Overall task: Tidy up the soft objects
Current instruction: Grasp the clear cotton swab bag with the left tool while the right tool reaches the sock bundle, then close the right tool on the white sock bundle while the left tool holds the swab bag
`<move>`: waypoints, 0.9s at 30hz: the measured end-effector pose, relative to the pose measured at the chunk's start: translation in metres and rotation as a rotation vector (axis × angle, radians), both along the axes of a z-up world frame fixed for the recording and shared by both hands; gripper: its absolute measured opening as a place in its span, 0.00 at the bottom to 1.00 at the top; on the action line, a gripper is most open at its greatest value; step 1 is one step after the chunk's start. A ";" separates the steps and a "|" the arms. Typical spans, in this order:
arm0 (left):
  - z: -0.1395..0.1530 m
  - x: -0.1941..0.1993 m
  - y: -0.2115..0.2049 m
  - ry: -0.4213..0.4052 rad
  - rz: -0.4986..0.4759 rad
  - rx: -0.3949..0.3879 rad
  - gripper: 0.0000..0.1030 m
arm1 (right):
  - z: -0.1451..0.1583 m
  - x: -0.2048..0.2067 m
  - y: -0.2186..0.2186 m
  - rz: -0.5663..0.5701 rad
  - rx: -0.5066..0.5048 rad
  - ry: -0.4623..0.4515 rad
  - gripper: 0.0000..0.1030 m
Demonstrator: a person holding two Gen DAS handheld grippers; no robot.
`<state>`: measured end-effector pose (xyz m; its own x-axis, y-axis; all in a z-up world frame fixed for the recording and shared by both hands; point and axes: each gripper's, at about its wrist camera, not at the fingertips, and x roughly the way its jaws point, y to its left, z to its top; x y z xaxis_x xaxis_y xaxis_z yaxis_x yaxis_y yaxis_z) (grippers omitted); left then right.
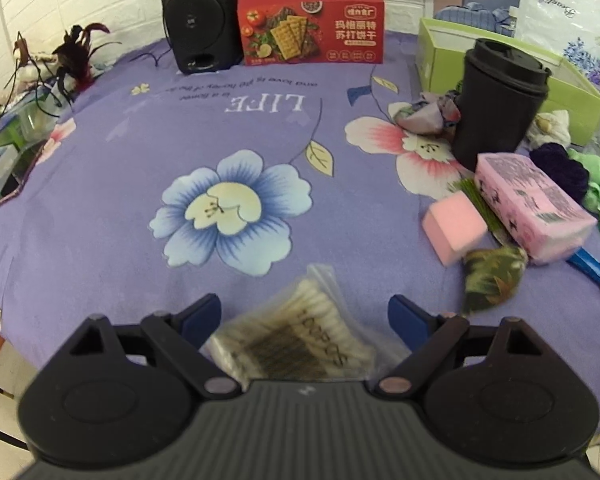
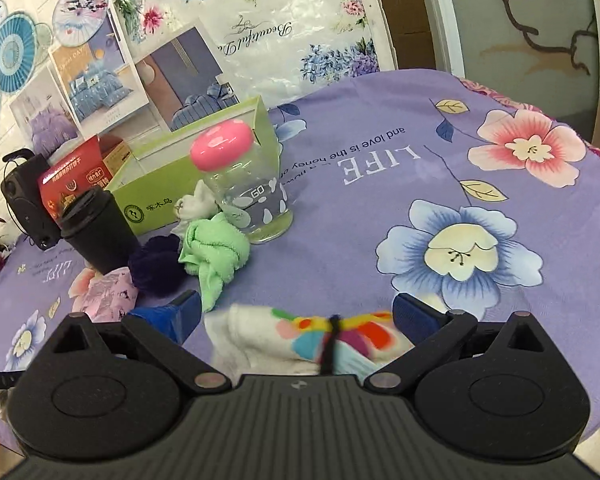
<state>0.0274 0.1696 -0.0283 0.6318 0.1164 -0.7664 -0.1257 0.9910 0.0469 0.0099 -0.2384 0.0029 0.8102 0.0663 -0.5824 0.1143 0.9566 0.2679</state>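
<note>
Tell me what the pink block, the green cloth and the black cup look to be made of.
Small pink square block: likely foam sponge, matte with softly rounded edges.
Crumpled light green cloth: terry or microfibre, fuzzy and folding limply.
Tall black lidded cup: probably plastic, rigid, matte with a faint sheen; the material is not certain.

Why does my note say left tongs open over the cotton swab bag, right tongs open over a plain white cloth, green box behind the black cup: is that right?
One error: the cloth under the right tongs is white with a colourful print, not plain, per the right wrist view. Left tongs open over the cotton swab bag, green box behind the black cup: correct.
</note>
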 end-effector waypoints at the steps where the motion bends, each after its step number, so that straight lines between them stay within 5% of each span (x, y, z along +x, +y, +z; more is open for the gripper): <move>1: -0.001 -0.003 -0.002 0.006 -0.011 0.001 0.87 | 0.000 -0.003 -0.001 0.001 -0.015 0.013 0.87; 7: -0.009 -0.012 -0.016 0.011 -0.170 0.133 0.87 | -0.013 -0.023 -0.014 0.002 -0.029 0.094 0.87; 19: -0.028 0.010 0.002 0.054 -0.121 -0.032 0.87 | -0.031 -0.014 -0.013 -0.020 -0.025 0.134 0.87; 27: -0.027 0.014 -0.002 0.060 -0.121 -0.012 0.87 | -0.033 0.011 -0.001 -0.031 0.001 0.139 0.89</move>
